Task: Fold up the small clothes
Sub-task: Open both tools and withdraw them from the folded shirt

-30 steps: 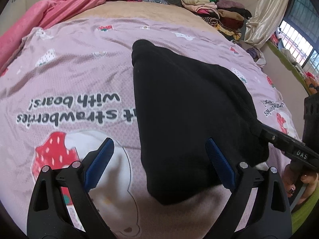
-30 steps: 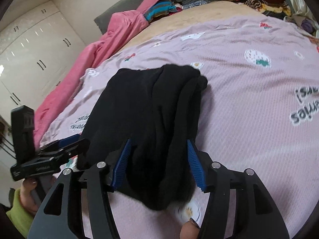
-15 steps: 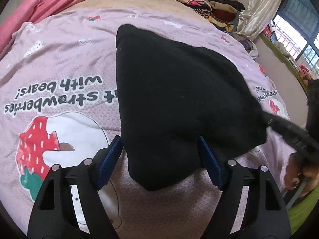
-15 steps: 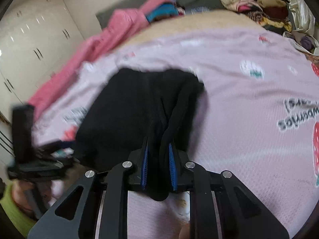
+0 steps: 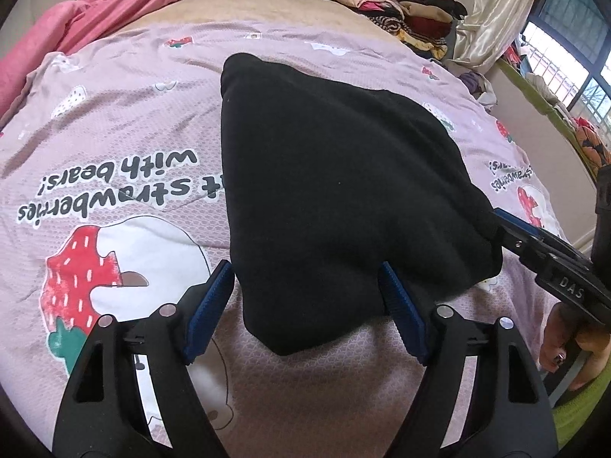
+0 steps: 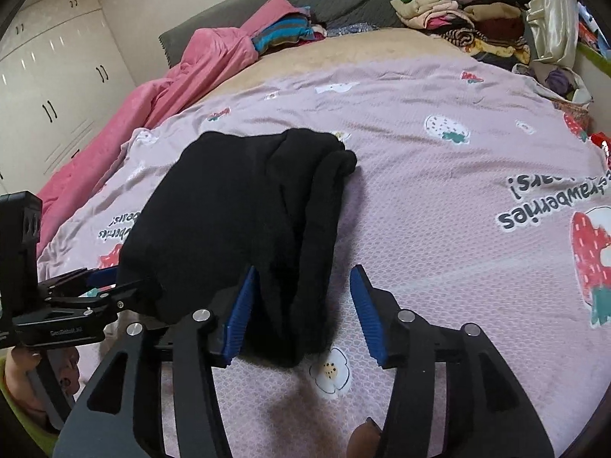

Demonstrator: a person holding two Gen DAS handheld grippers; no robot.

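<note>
Broadly, a bed (image 6: 439, 175) under a mauve quilted cover printed with strawberries and black lettering fills a room with white wardrobe doors (image 6: 57, 76); on that cover lies one folded black fleece garment (image 5: 328, 191), with one rumpled pink blanket (image 6: 183, 76) and two heaps of folded clothes (image 6: 466, 11) beyond it. Two grippers work at its near edge: the left gripper (image 5: 305, 309) has jaws spread astride the near corner, while the right gripper (image 6: 301, 309) has jaws opening, the fold's thick edge loose between them.

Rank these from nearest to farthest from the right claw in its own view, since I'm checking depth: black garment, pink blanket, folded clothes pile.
1. black garment, between the opening right claw fingers.
2. pink blanket, far left.
3. folded clothes pile, far right corner.
</note>
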